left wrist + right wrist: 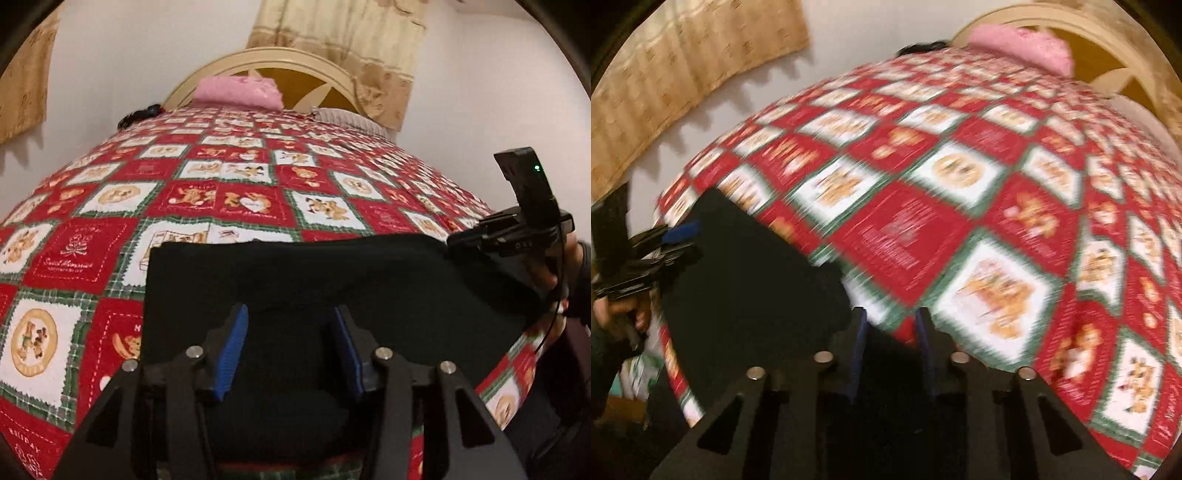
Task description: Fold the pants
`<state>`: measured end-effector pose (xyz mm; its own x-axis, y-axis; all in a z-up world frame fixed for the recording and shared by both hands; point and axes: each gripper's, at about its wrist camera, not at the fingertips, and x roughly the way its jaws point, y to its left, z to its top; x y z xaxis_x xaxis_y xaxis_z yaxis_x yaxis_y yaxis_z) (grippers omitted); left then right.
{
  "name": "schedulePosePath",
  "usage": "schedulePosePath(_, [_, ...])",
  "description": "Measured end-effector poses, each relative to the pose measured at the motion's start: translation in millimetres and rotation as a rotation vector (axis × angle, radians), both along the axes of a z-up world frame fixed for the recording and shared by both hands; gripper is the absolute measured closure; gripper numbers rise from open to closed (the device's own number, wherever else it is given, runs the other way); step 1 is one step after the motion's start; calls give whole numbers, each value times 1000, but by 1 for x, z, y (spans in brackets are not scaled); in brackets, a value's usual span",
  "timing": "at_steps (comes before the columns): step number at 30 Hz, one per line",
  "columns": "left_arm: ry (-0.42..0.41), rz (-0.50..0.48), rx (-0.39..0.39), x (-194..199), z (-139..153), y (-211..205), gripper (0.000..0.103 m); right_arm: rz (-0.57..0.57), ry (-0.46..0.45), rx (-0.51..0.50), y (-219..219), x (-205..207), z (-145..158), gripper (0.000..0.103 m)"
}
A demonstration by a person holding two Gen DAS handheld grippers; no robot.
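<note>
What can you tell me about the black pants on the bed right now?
The black pants look like soft, matte fabric, folded into a compact, roughly rectangular bundle with a straight far edge. They lie flat on the holiday-print quilt near the bed's front edge. The left gripper hovers over them, jaws open; contact is unclear.

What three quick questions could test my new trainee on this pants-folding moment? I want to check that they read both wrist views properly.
1. True or false: the left tool has its blue pads shut tight on the black pants.
2. Multiple choice: what does the pink pillow lie against? A) the cream headboard B) the curtain C) the pants
3. Fill in: the pants lie on a red, white and green ____.

Key: 1. False, the pads stand apart over the cloth. 2. A. 3. Quilt.
</note>
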<state>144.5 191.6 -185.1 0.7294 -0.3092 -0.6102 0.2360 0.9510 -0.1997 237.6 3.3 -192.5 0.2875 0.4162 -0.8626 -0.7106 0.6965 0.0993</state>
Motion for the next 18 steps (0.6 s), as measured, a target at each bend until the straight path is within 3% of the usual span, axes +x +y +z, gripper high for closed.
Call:
schedulePosePath(4, [-23,-9,-14,-2,-2,2,53,129,7,-47,6,-23,-4,77])
schedulePosePath(7, [-35,-8,-22,-1,-2,2,53,76,86,51,-3,-3,3,77])
schedulePosePath(9, [-37,-9,-31,-3,-2,2,53,11,189,156,-9,22,4,77])
schedulePosePath(14, [-42,-10,-44,-3,-3,2,53,-102,286,233,0,57,-6,77])
schedulePosePath(18, [-50,-10,-52,-4,-3,3,53,-146,371,231,12,74,-22,77])
